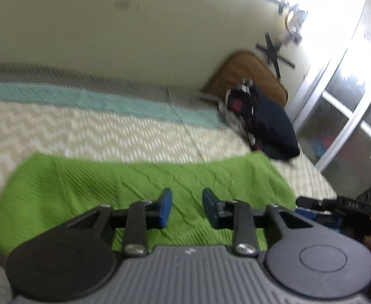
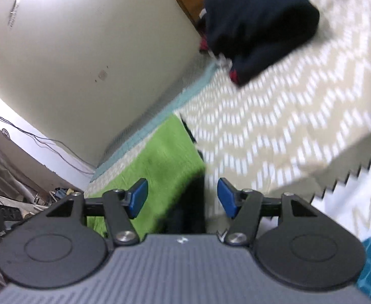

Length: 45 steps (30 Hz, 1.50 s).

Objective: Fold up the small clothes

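A bright green knitted cloth (image 1: 135, 185) lies spread flat on the chevron bedspread (image 1: 109, 131). My left gripper (image 1: 186, 197) hovers over the near half of the cloth, its blue pads a little apart with nothing between them. In the right wrist view, tilted and blurred, the same green cloth (image 2: 160, 157) ends in a straight edge on the bedspread (image 2: 286, 126). My right gripper (image 2: 183, 187) stands open over that edge, with only a dark shadow below the gap. The right tool's black frame (image 1: 337, 206) shows beside the cloth's right end.
A heap of dark navy and patterned clothes (image 1: 269, 121) (image 2: 256, 25) leans on a brown pillow (image 1: 248, 73) at the bed's far right. A pale wall runs behind the bed. A glass door (image 1: 350, 101) is at the right; clutter (image 2: 8, 210) sits beyond the bed.
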Motion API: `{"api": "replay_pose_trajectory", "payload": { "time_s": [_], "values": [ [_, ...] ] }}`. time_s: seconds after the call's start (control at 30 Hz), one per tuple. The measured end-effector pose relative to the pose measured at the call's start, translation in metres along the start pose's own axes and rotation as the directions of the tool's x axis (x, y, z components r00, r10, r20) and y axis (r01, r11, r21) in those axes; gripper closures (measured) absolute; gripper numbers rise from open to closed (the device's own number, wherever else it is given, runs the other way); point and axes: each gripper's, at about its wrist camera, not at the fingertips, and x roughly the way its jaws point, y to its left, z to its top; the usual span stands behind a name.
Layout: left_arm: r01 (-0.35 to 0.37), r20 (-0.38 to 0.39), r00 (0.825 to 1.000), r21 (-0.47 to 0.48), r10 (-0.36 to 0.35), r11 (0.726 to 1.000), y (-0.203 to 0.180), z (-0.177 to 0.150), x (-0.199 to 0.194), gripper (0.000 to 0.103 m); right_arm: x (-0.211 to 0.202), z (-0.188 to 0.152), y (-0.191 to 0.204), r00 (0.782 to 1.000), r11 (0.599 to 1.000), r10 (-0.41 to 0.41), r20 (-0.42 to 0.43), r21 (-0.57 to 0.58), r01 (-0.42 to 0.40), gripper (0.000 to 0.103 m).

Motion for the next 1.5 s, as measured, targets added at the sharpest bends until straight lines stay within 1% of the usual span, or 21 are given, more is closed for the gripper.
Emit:
{"api": "replay_pose_trajectory", "payload": {
  "time_s": [0.13,0.2,0.23,0.33,0.4,0.47,0.57,0.67,0.77,0.87,0.9,0.97,1.0,1.03,1.07,1.13,1.23,1.3,1.37,1.43,1.5],
  "values": [
    [-0.027,-0.085,0.996,0.034,0.030,0.999,-0.004,-0.014,0.021,0.091,0.016,-0.003,0.007,0.999,1.000,0.016,-0.047,-0.011,-0.016,0.041],
    [-0.044,-0.073,0.996,0.051,0.047,0.998,-0.002,-0.023,0.026,0.091,0.028,-0.002,0.013,0.996,1.000,0.018,-0.087,-0.021,-0.020,0.059],
    [-0.040,-0.069,0.997,0.050,0.044,0.998,-0.001,-0.023,0.026,0.091,0.037,0.000,0.020,0.993,0.999,0.011,-0.120,-0.029,-0.014,0.076],
    [-0.036,-0.081,0.996,0.032,0.039,0.999,0.001,-0.020,0.026,0.091,0.041,0.006,0.040,0.981,0.994,0.105,-0.165,-0.013,-0.108,0.078],
    [-0.037,-0.074,0.996,0.035,0.039,0.999,0.000,-0.020,0.023,0.091,0.039,0.015,0.074,0.972,0.981,0.163,-0.168,-0.076,-0.178,0.078],
    [-0.030,-0.062,0.998,0.046,0.032,0.999,0.000,-0.022,0.019,0.091,0.045,0.020,0.110,0.964,0.964,0.190,-0.186,-0.150,-0.219,0.078],
    [-0.006,-0.026,1.000,0.010,0.006,1.000,0.011,-0.025,-0.001,0.081,0.072,0.016,0.167,0.947,0.925,0.193,-0.258,-0.273,-0.263,0.078],
    [-0.034,0.072,0.997,-0.045,0.037,0.998,0.038,-0.034,-0.045,0.071,0.111,-0.003,0.212,0.921,0.879,0.156,-0.357,-0.376,-0.294,0.078],
    [-0.103,0.154,0.980,-0.156,0.127,0.982,0.078,-0.046,-0.097,0.068,0.154,-0.030,0.243,0.881,0.841,0.118,-0.459,-0.425,-0.335,0.078],
    [-0.180,0.207,0.949,-0.265,0.238,0.947,0.109,-0.056,-0.142,0.066,0.205,-0.053,0.258,0.844,0.816,0.077,-0.531,-0.453,-0.360,0.079],
    [-0.191,0.219,0.941,-0.286,0.258,0.939,0.115,-0.058,-0.151,0.062,0.222,-0.065,0.262,0.830,0.805,0.057,-0.555,-0.467,-0.367,0.079],
    [-0.194,0.247,0.929,-0.310,0.276,0.931,0.123,-0.059,-0.165,0.058,0.241,-0.080,0.268,0.815,0.785,0.043,-0.578,-0.485,-0.385,0.082],
    [-0.187,0.257,0.927,-0.313,0.273,0.931,0.124,-0.056,-0.168,0.055,0.245,-0.085,0.271,0.812,0.777,0.051,-0.582,-0.488,-0.398,0.081],
    [-0.173,0.267,0.928,-0.309,0.260,0.935,0.124,-0.054,-0.169,0.054,0.242,-0.084,0.274,0.809,0.767,0.057,-0.585,-0.494,-0.410,0.075],
    [-0.158,0.275,0.930,-0.299,0.244,0.941,0.123,-0.051,-0.169,0.052,0.238,-0.083,0.274,0.797,0.757,0.072,-0.600,-0.487,-0.435,0.061],
    [-0.126,0.293,0.934,-0.264,0.204,0.956,0.116,-0.042,-0.163,0.047,0.220,-0.074,0.266,0.752,0.740,0.131,-0.646,-0.441,-0.508,0.046],
    [-0.088,0.299,0.943,-0.193,0.144,0.977,0.101,-0.026,-0.147,0.047,0.194,-0.062,0.258,0.727,0.712,0.176,-0.664,-0.424,-0.559,0.046],
    [-0.071,0.291,0.950,-0.151,0.113,0.986,0.092,-0.015,-0.131,0.047,0.173,-0.049,0.252,0.735,0.699,0.216,-0.643,-0.423,-0.576,0.046],
    [-0.079,0.271,0.956,-0.119,0.109,0.990,0.086,-0.009,-0.114,0.047,0.155,-0.037,0.244,0.765,0.700,0.237,-0.600,-0.440,-0.562,0.050],
    [-0.115,0.227,0.964,-0.110,0.138,0.987,0.086,-0.005,-0.095,0.053,0.143,-0.026,0.233,0.795,0.721,0.240,-0.557,-0.447,-0.530,0.055],
    [-0.171,0.149,0.971,-0.127,0.189,0.977,0.094,-0.005,-0.074,0.062,0.151,-0.026,0.223,0.807,0.757,0.217,-0.549,-0.427,-0.495,0.058]
  ]
}}
